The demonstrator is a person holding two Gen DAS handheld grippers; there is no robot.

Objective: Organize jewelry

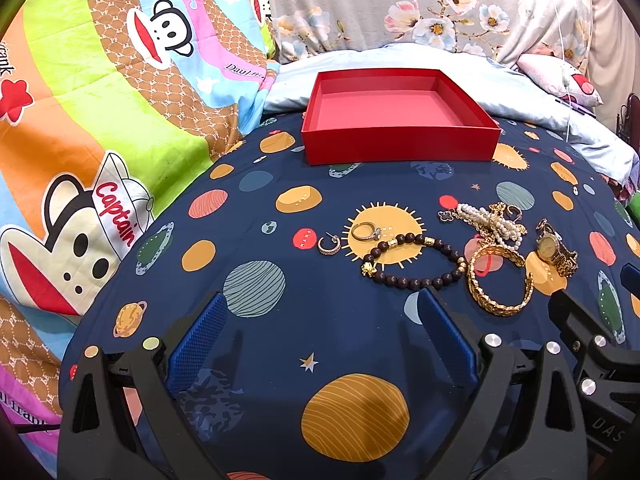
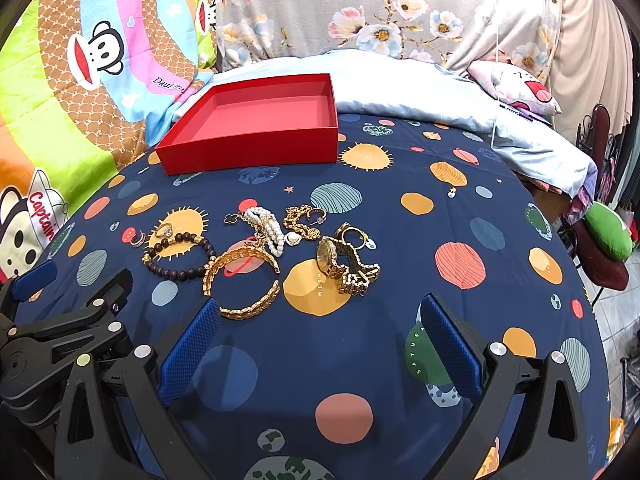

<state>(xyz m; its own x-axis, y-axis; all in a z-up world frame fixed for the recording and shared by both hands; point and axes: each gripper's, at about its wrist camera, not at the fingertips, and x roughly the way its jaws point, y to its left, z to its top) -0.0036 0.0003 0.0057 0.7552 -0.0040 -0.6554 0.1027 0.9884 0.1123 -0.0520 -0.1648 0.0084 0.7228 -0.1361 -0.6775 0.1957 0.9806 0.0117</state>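
Gold jewelry (image 2: 256, 256) heaped before empty red box (image 2: 256, 152); both tongs (image 1: 320, 340) (image 2: 320, 344) apart.

Bright, even indoor light, both views sharp at centre, strong fisheye bending with dark corners, washed-out glare on the floral curtain (image 2: 460, 4) above the red box (image 2: 256, 152), soft shadows under the gripper fingers (image 2: 188, 344) nearer than the box

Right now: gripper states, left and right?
Left gripper: open, holding nothing, above the bedsheet.
Right gripper: open, holding nothing, just short of the gold bracelet.
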